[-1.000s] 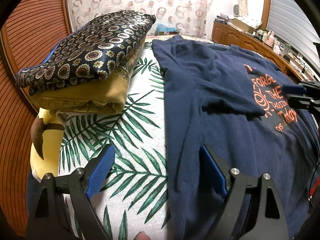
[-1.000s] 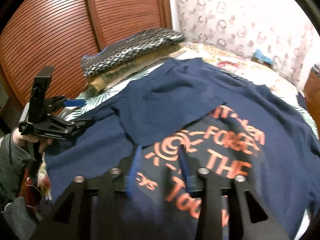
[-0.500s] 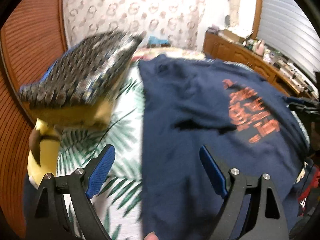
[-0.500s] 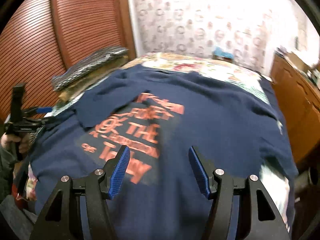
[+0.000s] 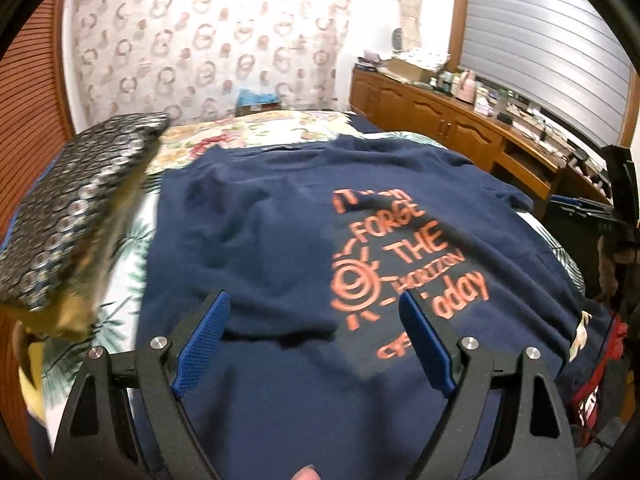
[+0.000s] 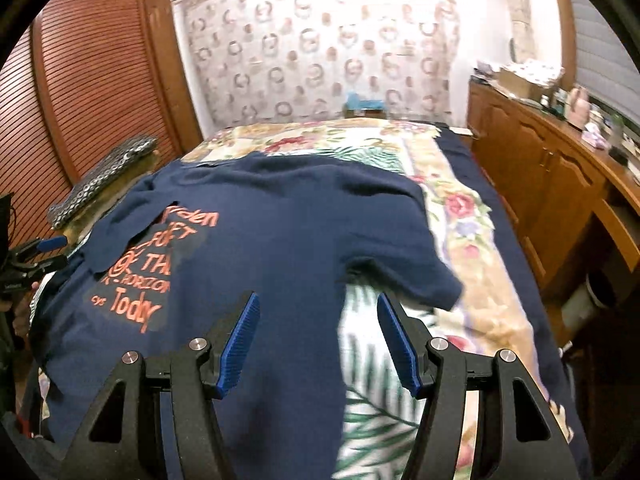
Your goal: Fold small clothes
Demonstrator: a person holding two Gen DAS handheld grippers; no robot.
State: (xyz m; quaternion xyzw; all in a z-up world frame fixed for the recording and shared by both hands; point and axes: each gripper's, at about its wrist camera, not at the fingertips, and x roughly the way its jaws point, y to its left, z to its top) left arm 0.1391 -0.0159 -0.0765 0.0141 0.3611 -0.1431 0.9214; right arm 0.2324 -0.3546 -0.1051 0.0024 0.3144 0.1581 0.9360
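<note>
A navy cotton T-shirt with orange printed lettering (image 5: pixel 280 240) (image 6: pixel 288 240) lies spread front-up on the leaf- and flower-patterned bedspread (image 6: pixel 460 240), one sleeve folded in over the print. The left gripper (image 5: pixel 314 336) hangs above its lower part, blue pads spread, holding nothing. The right gripper (image 6: pixel 318 344) straddles the shirt's side edge, likewise spread and empty. A dark ring-patterned folded cushion (image 5: pixel 76 208) sits beside the shirt.

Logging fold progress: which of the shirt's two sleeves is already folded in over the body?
The sleeve on the left claw's side, lying over the orange print; the other sleeve is spread on the bedspread.
</note>
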